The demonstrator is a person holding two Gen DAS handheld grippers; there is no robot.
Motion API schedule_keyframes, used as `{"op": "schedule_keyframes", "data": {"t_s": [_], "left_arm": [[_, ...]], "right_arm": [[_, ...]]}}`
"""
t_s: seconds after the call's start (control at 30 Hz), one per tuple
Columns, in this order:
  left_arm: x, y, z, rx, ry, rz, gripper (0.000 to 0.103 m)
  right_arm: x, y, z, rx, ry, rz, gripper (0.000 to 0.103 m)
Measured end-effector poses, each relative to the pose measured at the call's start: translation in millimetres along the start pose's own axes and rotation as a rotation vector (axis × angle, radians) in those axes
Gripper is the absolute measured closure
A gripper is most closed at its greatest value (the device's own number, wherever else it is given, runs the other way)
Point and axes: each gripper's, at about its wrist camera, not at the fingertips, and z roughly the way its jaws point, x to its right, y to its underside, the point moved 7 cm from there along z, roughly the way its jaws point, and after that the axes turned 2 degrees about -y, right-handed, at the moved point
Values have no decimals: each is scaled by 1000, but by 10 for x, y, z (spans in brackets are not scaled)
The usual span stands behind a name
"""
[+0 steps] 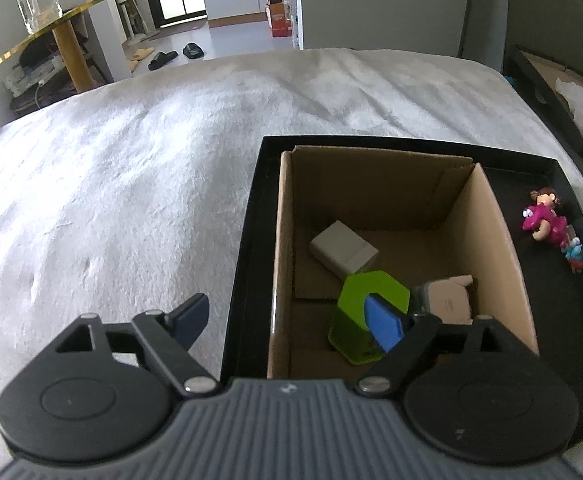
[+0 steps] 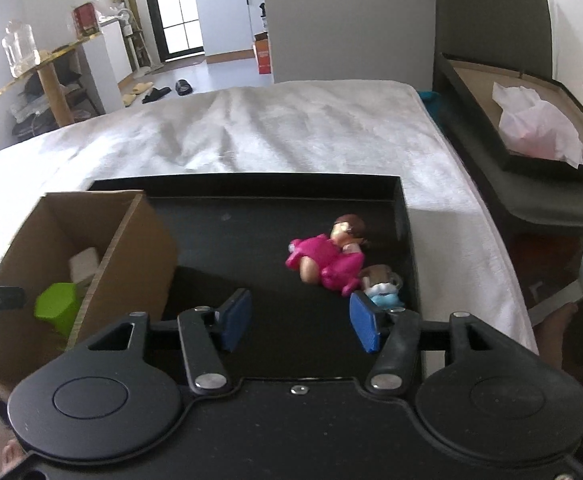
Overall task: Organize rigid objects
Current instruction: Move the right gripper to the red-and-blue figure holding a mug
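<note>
While the black tray lies on the white bed, we find a cardboard box standing in its left part, open at the top. Inside the box we note a grey block, a green piece and a tan item, all resting on the box floor.

Our left tongs stand wide apart with nothing between the pads. One blue pad sits outside the tray over the bed; the other hangs inside the box, in front of the green piece. Whether that pad touches the green piece we cannot tell.

Our right tongs are partly apart over bare tray floor, to the right of the box, with nothing clamped. A pink figure lies on its side on the tray beyond the right pad, up and slightly left of it. A small blue figure lies just beside the pink one and just past the tip of the right pad; contact cannot be judged. Neither figure lies between the pads.

The left-wrist view shows both figures near the tray's right wall, well apart from the box contents.
</note>
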Motion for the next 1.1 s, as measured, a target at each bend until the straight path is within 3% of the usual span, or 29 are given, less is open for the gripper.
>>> {"op": "schedule_keyframes", "data": {"t_s": [0.4, 0.7, 0.83, 0.93, 1.1], "left_arm": [[69, 7, 85, -19, -74, 38, 19], [77, 11, 103, -32, -90, 34, 19], [54, 3, 97, -29, -95, 23, 19], [45, 12, 91, -29, -93, 19, 19], [34, 19, 79, -27, -76, 13, 19]], "right_arm": [[300, 39, 333, -22, 25, 9, 49], [425, 57, 570, -38, 21, 40, 52], [454, 97, 667, -65, 36, 35, 56], [439, 124, 656, -70, 65, 0, 72], [380, 185, 584, -93, 59, -22, 76]]}}
